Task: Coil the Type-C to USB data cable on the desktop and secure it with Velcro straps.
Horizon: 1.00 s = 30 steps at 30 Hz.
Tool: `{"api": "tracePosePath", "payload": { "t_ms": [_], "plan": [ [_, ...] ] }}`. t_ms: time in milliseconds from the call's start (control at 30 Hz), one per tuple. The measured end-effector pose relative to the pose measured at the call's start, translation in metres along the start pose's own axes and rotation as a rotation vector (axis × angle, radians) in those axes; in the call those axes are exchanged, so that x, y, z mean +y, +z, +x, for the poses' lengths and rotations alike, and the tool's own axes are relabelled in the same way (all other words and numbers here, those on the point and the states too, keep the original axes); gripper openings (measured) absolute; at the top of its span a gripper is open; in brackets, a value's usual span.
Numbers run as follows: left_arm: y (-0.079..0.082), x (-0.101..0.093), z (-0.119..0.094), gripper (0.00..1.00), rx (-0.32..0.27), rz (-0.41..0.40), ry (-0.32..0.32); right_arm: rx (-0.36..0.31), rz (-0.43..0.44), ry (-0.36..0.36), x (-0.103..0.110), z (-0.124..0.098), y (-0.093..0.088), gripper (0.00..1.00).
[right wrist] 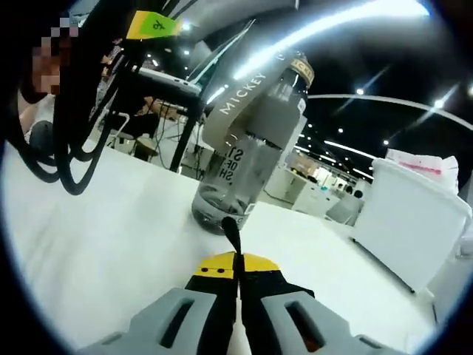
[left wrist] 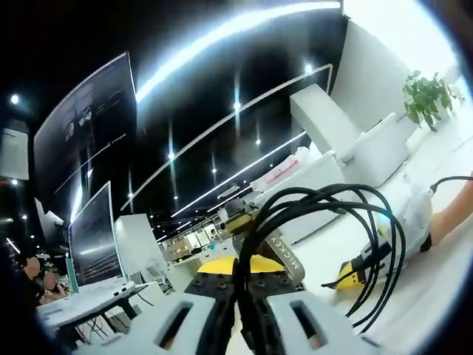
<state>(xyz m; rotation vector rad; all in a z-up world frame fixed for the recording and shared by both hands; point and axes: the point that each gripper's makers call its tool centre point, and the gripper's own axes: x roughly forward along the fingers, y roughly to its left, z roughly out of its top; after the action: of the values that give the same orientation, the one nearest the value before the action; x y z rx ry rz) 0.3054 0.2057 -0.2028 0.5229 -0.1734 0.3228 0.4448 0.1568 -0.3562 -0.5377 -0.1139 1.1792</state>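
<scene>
A grey water bottle (right wrist: pixel 247 159) stands just ahead on the white desktop (right wrist: pixel 111 244), open surface on both its sides.

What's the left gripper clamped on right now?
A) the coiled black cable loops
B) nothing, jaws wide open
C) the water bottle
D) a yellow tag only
A. In the left gripper view, the left gripper has its jaws closed together on the black cable, whose loops fan up and out from between them; the bottle stands apart behind.
</scene>
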Motion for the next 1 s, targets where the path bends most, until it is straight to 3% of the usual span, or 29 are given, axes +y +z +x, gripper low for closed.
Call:
{"api": "tracePosePath", "payload": {
  "t_ms": [133, 333, 600, 667, 700, 833, 1000],
  "plan": [
    [-0.003, -0.005, 0.003, 0.04, 0.006, 0.001, -0.012, -0.012, -0.001, -0.018, -0.007, -0.020, -0.002, 0.00],
    [-0.003, -0.013, 0.004, 0.04, -0.003, -0.005, -0.031, -0.022, 0.026, -0.055, -0.018, -0.080, -0.012, 0.00],
    [-0.002, -0.023, 0.005, 0.04, -0.018, -0.060, -0.071, -0.051, 0.064, -0.136, -0.036, -0.201, -0.028, 0.00],
    [-0.005, -0.025, 0.006, 0.04, -0.012, -0.113, -0.085, -0.053, 0.057, -0.154, -0.038, -0.235, -0.030, 0.00],
    [-0.005, -0.027, 0.006, 0.04, -0.013, -0.149, -0.097, -0.055, 0.059, -0.156, -0.038, -0.240, -0.030, 0.00],
    [-0.006, -0.030, 0.007, 0.04, -0.015, -0.190, -0.118, -0.081, 0.068, -0.158, -0.027, -0.299, -0.027, 0.00],
    [-0.006, -0.043, 0.008, 0.04, -0.011, -0.167, -0.142, -0.076, 0.008, -0.111, -0.004, -0.351, -0.029, 0.00]
  ]
}}
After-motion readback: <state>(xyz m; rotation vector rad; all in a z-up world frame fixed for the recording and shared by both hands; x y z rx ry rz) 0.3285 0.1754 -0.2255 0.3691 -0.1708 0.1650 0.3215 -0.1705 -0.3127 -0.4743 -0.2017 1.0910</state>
